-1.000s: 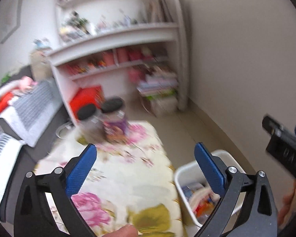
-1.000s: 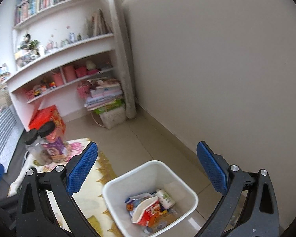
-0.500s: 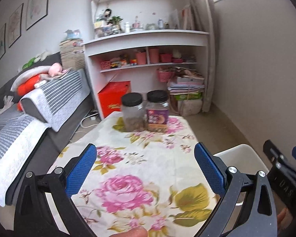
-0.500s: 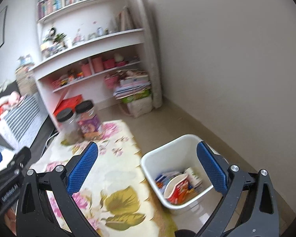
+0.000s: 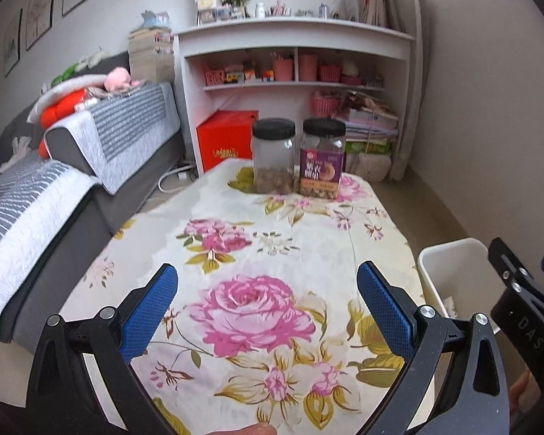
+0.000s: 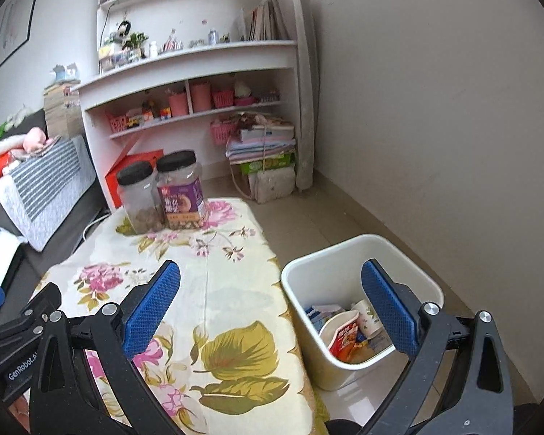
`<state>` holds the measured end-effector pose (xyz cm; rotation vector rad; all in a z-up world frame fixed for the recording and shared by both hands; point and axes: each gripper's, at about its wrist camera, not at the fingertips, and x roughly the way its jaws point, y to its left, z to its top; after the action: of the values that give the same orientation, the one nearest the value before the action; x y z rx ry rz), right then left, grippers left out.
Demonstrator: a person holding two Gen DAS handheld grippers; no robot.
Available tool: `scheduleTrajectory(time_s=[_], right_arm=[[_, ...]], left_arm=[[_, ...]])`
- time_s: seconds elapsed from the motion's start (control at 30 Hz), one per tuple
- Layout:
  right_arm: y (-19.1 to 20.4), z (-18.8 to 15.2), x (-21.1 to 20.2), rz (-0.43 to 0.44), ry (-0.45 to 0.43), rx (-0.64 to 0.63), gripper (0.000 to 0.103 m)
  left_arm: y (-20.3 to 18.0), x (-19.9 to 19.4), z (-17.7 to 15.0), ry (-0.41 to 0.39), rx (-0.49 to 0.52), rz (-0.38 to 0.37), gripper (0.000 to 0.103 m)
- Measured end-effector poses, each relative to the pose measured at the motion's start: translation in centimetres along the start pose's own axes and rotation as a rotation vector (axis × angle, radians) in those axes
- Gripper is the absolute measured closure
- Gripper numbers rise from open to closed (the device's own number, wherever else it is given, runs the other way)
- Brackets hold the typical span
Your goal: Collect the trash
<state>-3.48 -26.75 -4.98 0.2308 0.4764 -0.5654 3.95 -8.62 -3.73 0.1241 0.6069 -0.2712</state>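
A white trash bin [image 6: 359, 272] stands on the floor right of the low table, holding a red snack wrapper [image 6: 344, 337], a paper cup [image 6: 368, 317] and other packets. Its rim [image 5: 453, 253] also shows in the left wrist view. My left gripper [image 5: 268, 308] is open over the floral tablecloth [image 5: 254, 239], nothing between its blue pads. My right gripper [image 6: 272, 304] is open too, straddling the table's right edge and the bin. I see no loose trash on the cloth.
Two black-lidded jars [image 5: 273, 161] [image 5: 322, 163] stand at the table's far end. A grey sofa [image 5: 90, 166] with striped covers runs along the left. White shelves [image 5: 290, 83], a red box [image 5: 228, 141] and stacked books [image 6: 261, 141] are behind. A wall [image 6: 435, 127] on the right.
Both views have swung left, from the bin and wall toward the table. The left gripper now faces the tablecloth squarely; the right sees table and bin together. Both stayed open.
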Motion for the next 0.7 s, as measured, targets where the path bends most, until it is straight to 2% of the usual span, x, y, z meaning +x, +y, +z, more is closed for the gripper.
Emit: scheduleTrajectory(time_s=[0.23, 0.7], right_arm=[[1.2, -0.5, 1.0, 0.019, 0.032, -0.003, 0.007], [1.7, -0.6, 0.6, 0.002, 0.007, -0.049, 0.007]], left_arm=[[0.3, 0.9, 0.0, 0.028, -0.010, 0.006, 0.007], [0.7, 1.2, 0.1, 0.037, -0.029, 0.024, 0.007]])
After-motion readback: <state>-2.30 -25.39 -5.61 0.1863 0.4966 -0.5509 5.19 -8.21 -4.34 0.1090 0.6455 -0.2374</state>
